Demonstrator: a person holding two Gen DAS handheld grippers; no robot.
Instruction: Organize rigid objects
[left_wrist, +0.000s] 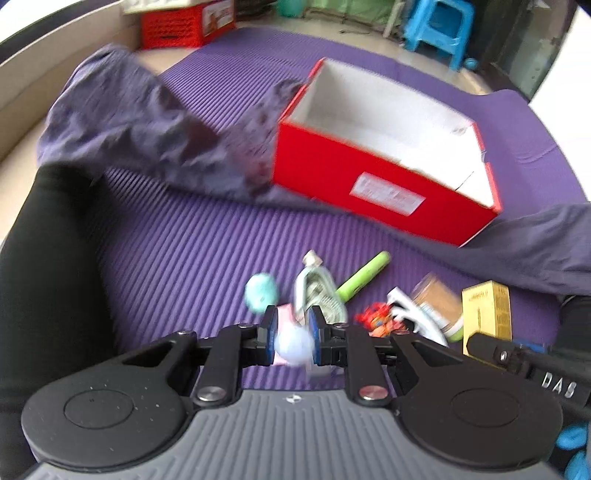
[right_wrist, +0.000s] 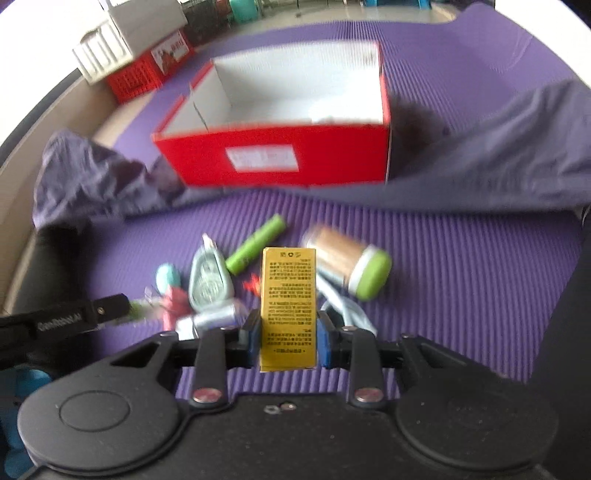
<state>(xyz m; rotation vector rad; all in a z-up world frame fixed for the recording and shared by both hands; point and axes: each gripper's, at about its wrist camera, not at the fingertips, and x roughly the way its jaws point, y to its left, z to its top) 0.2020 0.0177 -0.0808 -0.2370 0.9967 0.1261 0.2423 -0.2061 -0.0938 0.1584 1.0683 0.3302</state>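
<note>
In the left wrist view my left gripper (left_wrist: 292, 319) is shut on a small pale round item (left_wrist: 293, 347) with a pink part, too blurred to name. My right gripper (right_wrist: 288, 319) is shut on an upright yellow printed box (right_wrist: 288, 306), lifted off the purple mat (right_wrist: 461, 277). The same yellow box (left_wrist: 485, 314) appears at the right of the left wrist view. Beyond both stands an open red box (left_wrist: 384, 184) (right_wrist: 273, 158) with a white inside. On the mat lie a green marker (right_wrist: 255, 243), a teal egg shape (right_wrist: 168, 277), a grey-green packet (right_wrist: 208, 280) and a brown cylinder with a green cap (right_wrist: 347, 262).
Rumpled purple cloth (left_wrist: 140, 129) (right_wrist: 498, 155) lies on both sides of the red box. A red crate (left_wrist: 184, 22) and a blue stool (left_wrist: 439, 26) stand beyond the mat. A black sleeve (left_wrist: 48, 277) fills the left edge. A small red toy (left_wrist: 376, 319) and a white cable (right_wrist: 347, 310) lie near the grippers.
</note>
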